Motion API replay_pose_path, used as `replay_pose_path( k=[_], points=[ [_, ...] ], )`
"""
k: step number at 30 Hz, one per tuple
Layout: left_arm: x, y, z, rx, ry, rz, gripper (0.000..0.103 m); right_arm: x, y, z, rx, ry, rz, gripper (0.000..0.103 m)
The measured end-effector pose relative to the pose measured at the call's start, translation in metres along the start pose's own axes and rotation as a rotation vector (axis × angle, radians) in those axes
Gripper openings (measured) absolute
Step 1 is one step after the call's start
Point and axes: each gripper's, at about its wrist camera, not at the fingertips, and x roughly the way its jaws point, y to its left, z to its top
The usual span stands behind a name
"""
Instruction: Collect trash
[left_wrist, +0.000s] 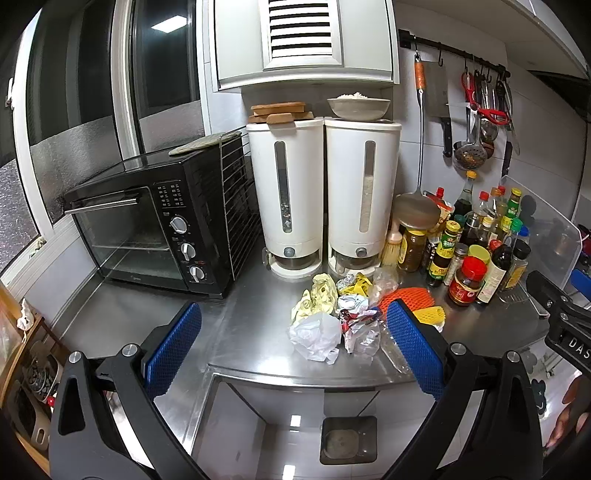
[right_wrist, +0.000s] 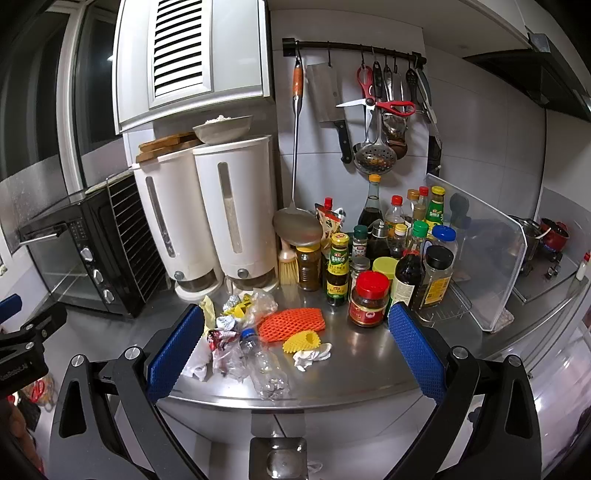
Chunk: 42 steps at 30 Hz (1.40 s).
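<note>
On the steel counter (right_wrist: 369, 354) a heap of trash lies just in front of the two white dispensers (left_wrist: 325, 192) and left of the crowd of sauce bottles (right_wrist: 391, 254). The heap holds a crumpled white plastic bag (left_wrist: 317, 338), yellowish wrappers (left_wrist: 317, 295), a ball of foil (right_wrist: 231, 303), an orange foam net (right_wrist: 291, 323), a smaller yellow foam net (right_wrist: 301, 340), a white tissue wad (right_wrist: 310, 356) and a crushed clear bottle (right_wrist: 264, 369) nearest the counter's edge. A black toaster oven (left_wrist: 155, 229) stands far left.

The left gripper (left_wrist: 293, 347) hovers before the heap, jaws spread wide, nothing between the blue pads — the right gripper (right_wrist: 295, 354) likewise, wide apart and empty, over the near edge.
</note>
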Motion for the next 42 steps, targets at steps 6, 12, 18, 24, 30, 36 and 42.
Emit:
replay_pose_path(
  k=[6,12,18,24,30,36,42],
  points=[
    [0.0004,0.0015,-0.0014,-0.003,-0.001,0.000,0.095,0.0000,0.0002,0.0018,-0.002,0.003,0.002,0.100],
    [-0.0007,0.0005,-0.0025,-0.003,-0.003,-0.003,0.095,0.0010,0.0038,0.0026,-0.001,0.004,0.006,0.100],
    [-0.0031,0.0029,-0.0027,-0.009,-0.006,0.000,0.095,-0.0019,-0.0005,0.0003,0.008,-0.005,0.011,0.100],
    [-0.0033,0.0036,-0.0001,-0.010,-0.005,-0.002,0.095,-0.0019,-0.0005,0.0010,0.010,-0.003,0.013,0.100],
    [-0.0043,0.0040,0.0005,-0.014,-0.005,-0.004,0.095,-0.0015,0.0003,0.0008,0.012,-0.004,0.012,0.100],
    [-0.0046,0.0048,0.0014,-0.013,-0.005,-0.003,0.095,-0.0015,-0.0005,0.0014,0.012,-0.002,0.015,0.100],
    [-0.0045,0.0065,0.0011,-0.013,-0.004,-0.003,0.095,-0.0017,0.0002,0.0010,0.017,-0.002,0.014,0.100]
  ],
)
